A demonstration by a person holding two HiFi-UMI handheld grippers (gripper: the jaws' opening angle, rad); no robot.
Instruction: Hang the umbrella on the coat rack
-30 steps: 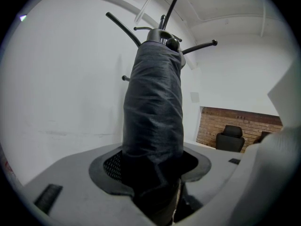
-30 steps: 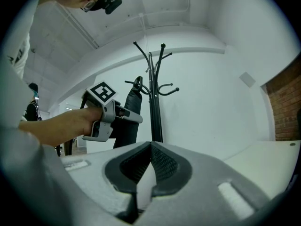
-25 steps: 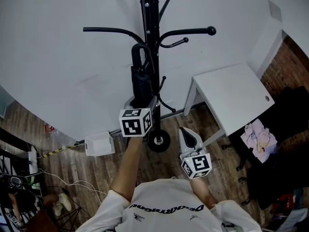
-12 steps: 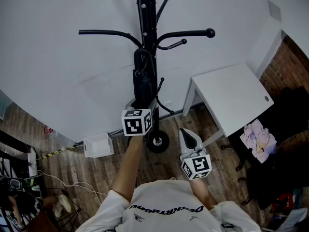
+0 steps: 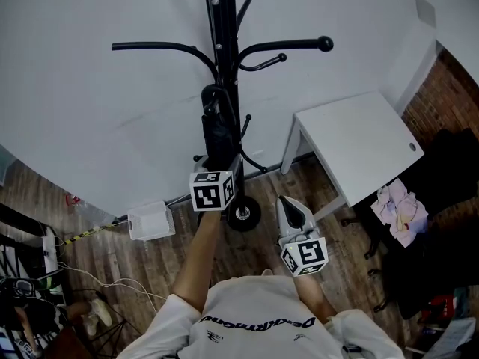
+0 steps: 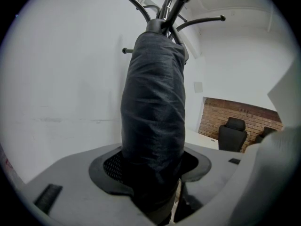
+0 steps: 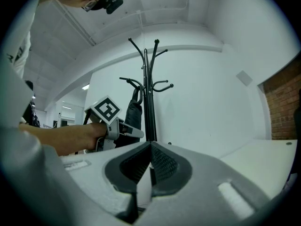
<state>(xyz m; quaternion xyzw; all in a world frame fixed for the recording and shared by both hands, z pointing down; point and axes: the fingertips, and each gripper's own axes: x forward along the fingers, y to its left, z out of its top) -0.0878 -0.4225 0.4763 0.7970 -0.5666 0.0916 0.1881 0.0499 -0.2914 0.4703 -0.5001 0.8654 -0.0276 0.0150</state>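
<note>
A black coat rack [image 5: 223, 43] stands against the white wall, its curved arms spreading left and right. The folded black umbrella [image 5: 217, 137] hangs upright close along the pole, its strap loop [image 5: 212, 96] just under the arms; I cannot tell whether it rests on a hook. My left gripper [image 5: 227, 164] is shut on the umbrella's lower part. In the left gripper view the umbrella's sleeve [image 6: 153, 112] fills the gap between both pads. My right gripper [image 5: 290, 214] hangs lower right, shut and empty. From the right gripper [image 7: 150, 147] view I see the rack [image 7: 149, 88] and the umbrella [image 7: 134, 114].
A white table [image 5: 359, 137] stands right of the rack, with crumpled cloth [image 5: 400, 208] on a dark seat beyond it. The rack's round base [image 5: 243, 214] and a white box [image 5: 150, 221] sit on the wood floor. Cables lie at lower left.
The left gripper has sunk with the umbrella, so the strap loop sits lower on the pole below the rack's arms. The right gripper has kept still.
</note>
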